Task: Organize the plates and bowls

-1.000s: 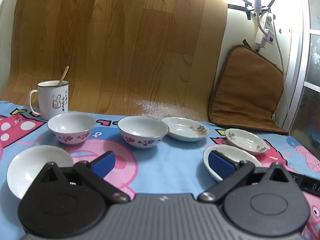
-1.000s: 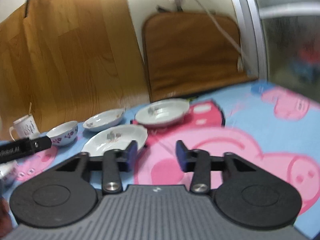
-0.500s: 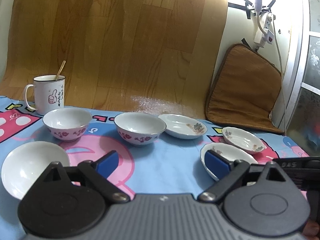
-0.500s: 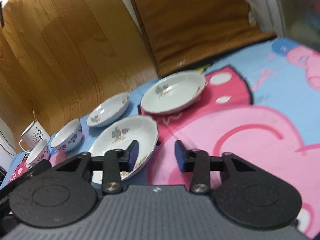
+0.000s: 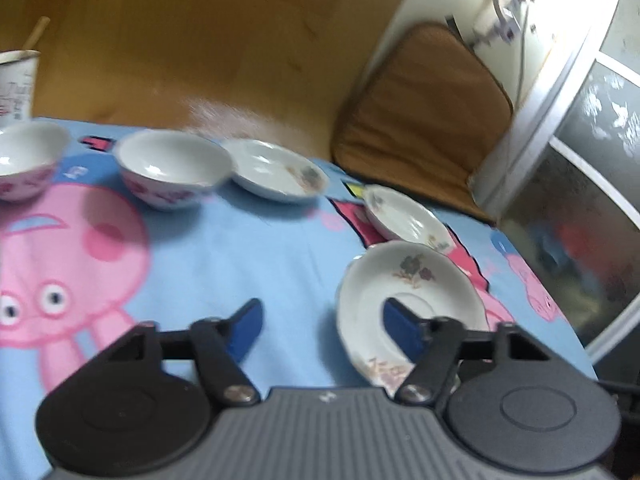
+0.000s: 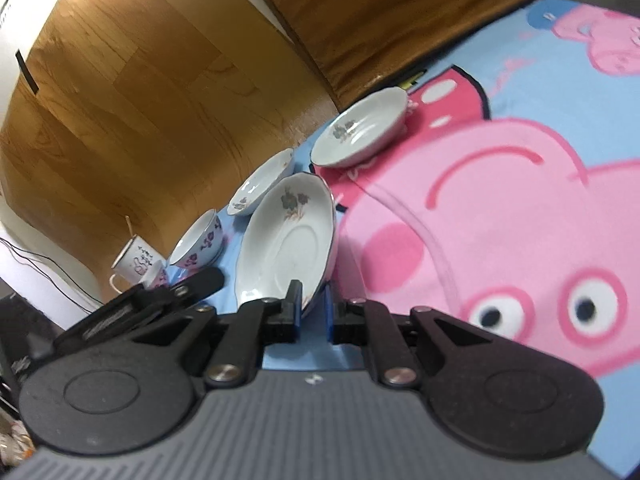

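Note:
My right gripper (image 6: 311, 307) is shut on the near rim of a white flowered plate (image 6: 288, 236), which is tilted up off the cloth. The same plate shows in the left wrist view (image 5: 412, 300). My left gripper (image 5: 322, 330) is open; its right finger hangs over that plate and its left finger over bare cloth. Two more flowered plates (image 5: 408, 216) (image 5: 276, 170) lie further back. Two white bowls with pink flowers (image 5: 174, 168) (image 5: 28, 164) stand at the left.
A white mug (image 6: 138, 260) with a stick in it stands behind the bowls. A brown cushion (image 5: 420, 120) leans against the back wall on the right. The blue and pink cartoon cloth (image 5: 248, 248) covers the table. The table edge drops off at the right.
My right gripper has moved in and shut on the near plate's rim, tilting it. My left gripper has swung to the right and closer to that plate, still open.

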The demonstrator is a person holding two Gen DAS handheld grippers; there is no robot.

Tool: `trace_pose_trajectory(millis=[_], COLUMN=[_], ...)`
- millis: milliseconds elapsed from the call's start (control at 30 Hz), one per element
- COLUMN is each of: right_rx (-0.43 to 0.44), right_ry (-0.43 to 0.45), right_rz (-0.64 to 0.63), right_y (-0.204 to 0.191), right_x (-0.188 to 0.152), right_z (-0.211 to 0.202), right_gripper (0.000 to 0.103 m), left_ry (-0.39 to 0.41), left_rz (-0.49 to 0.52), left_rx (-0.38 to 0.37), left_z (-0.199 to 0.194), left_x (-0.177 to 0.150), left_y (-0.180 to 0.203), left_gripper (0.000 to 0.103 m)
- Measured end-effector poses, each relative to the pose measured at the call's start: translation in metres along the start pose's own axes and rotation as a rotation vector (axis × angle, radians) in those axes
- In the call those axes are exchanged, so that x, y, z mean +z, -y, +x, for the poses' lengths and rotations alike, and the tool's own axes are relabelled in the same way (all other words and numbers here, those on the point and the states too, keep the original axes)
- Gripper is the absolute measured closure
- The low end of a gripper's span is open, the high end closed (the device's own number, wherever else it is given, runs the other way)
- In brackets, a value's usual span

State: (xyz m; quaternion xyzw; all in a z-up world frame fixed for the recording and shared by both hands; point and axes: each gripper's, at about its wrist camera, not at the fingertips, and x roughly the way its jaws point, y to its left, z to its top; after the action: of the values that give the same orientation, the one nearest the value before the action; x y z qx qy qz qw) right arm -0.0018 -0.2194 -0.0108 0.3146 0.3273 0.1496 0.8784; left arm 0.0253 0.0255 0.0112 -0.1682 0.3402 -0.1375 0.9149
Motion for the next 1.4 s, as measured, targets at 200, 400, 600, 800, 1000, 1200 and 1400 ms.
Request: trace_pose_trajectory(millis=[200,400,600,800,1000,1200,1400], right_rx=[-0.013,-0.127,-0.266,-0.34,-0.387,-0.42,-0.192], right_ry=[0.07,0.211,0.346,0.374,0.388,0.581,0.415], right_rz=[-0.023,-0.009,0.014,0.036,0.008,-0.004,-0.093], right_y=[0.006,0.038,0.072,0.095,0.098,0.08,0.032], right_x=[-0.002,0.0,0.004,0.015,0.013,0.009,0.033], right_z=[-0.022,-0.069,-0.109,-0.108,-0.106,-0.131,-0.088], right_gripper=[0.089,0.09,0.09,0.088,0.081,0.056,0.058], left_ry=[-0.088,-0.131,-0.158,-0.191,-0.118,0.007,0.09], left_rz=[0.087,0.205,0.341,0.396,0.428,0.367,0.239], left_rx=[0.007,-0.089,-0.159,-0.146,-0.151,-0.131,0.05], left_z=[0.031,0.056,0.082,0.105,0.085,0.046,0.017], left_x=[0.001,-0.008,-0.023,-0.036,-0.031,-0.007,0.013], left_y=[0.044,0.114,0.188,0.215,0.21,0.164,0.077], left_gripper=[0.083,0.083,0.083,0.081,0.054,0.053,0.054])
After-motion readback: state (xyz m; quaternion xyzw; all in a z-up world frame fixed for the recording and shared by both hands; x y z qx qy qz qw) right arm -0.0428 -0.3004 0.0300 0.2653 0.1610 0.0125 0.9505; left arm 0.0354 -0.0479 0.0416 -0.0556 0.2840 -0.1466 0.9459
